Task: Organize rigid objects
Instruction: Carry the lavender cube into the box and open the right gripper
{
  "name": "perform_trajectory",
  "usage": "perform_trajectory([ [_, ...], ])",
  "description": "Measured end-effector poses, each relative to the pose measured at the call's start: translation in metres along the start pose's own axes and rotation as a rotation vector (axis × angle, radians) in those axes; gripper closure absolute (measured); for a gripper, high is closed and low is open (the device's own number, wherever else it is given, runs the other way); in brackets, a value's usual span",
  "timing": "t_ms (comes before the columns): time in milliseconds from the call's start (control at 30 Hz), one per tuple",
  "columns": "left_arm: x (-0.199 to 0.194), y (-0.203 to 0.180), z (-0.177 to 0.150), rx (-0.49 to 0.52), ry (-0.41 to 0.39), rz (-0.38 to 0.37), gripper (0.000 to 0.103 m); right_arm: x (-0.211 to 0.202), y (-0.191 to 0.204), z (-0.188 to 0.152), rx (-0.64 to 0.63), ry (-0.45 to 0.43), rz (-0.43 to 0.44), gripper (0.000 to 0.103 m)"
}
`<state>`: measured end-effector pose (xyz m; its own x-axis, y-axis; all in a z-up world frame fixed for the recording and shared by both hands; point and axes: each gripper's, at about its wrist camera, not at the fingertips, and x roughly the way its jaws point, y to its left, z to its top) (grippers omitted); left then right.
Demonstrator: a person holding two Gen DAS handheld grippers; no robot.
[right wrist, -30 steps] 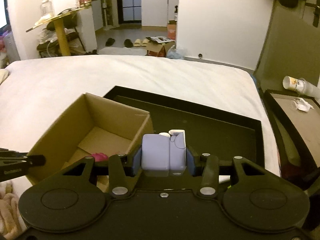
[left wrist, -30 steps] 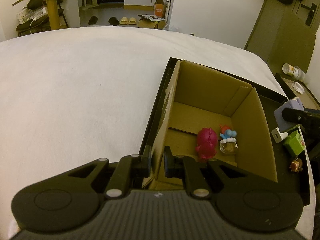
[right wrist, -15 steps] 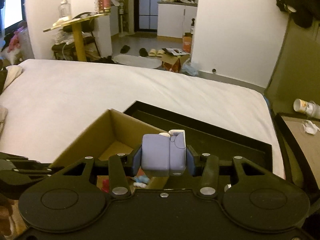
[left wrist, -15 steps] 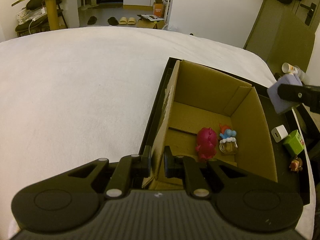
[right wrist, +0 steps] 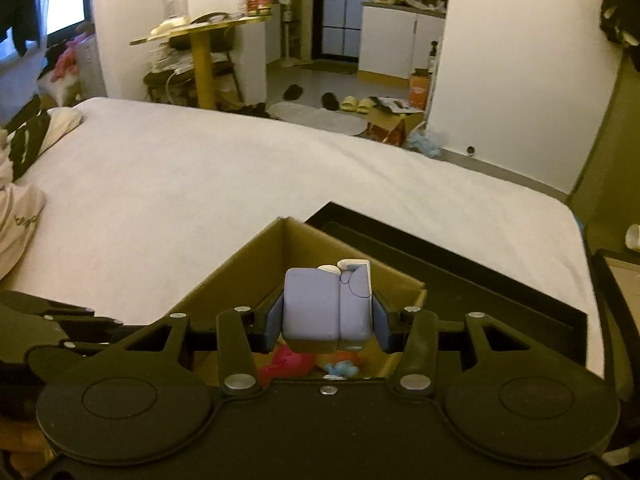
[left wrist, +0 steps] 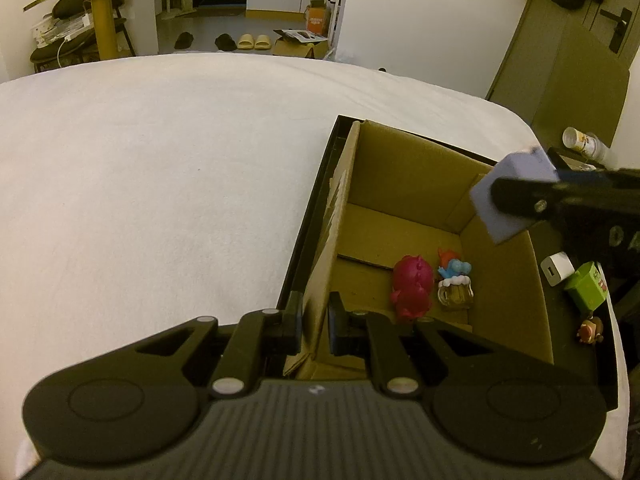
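With our left gripper (left wrist: 314, 320) clamped on the brown cardboard box (left wrist: 404, 176) wall, our right gripper (right wrist: 326, 320) holds a lavender block (right wrist: 316, 304) above it; three toys sit inside, three wait on the black tray (left wrist: 600, 356).

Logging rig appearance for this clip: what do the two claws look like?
Both are matte black. The left claw has a ribbed grey body, two round discs at its sides, silver rivets on angular linkage arms, and blue pads inside the fingertips. The right claw matches: round discs, silver rivets, blue-grey finger pads. No hands, sleeves or cables show.
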<state>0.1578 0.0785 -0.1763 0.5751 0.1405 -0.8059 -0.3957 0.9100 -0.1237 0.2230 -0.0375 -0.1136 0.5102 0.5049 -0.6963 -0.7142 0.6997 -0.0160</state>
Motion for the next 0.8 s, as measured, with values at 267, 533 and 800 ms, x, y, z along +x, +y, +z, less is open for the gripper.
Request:
perform_trajectory([
  [267,0.0,0.001,0.001,-0.001,0.002,0.002,0.092,0.013,0.019,-0.008,-0.035,0.055,0.05,0.059],
  [533,0.0,0.003,0.001,-0.008,0.004,-0.003,0.092,0.022,0.032,-0.014,-0.078,0.101,0.074,0.059],
  [800,0.001,0.004,0.001,-0.009,0.005,-0.005,0.092,0.033,0.029,-0.018,-0.048,0.136,0.084,0.058],
])
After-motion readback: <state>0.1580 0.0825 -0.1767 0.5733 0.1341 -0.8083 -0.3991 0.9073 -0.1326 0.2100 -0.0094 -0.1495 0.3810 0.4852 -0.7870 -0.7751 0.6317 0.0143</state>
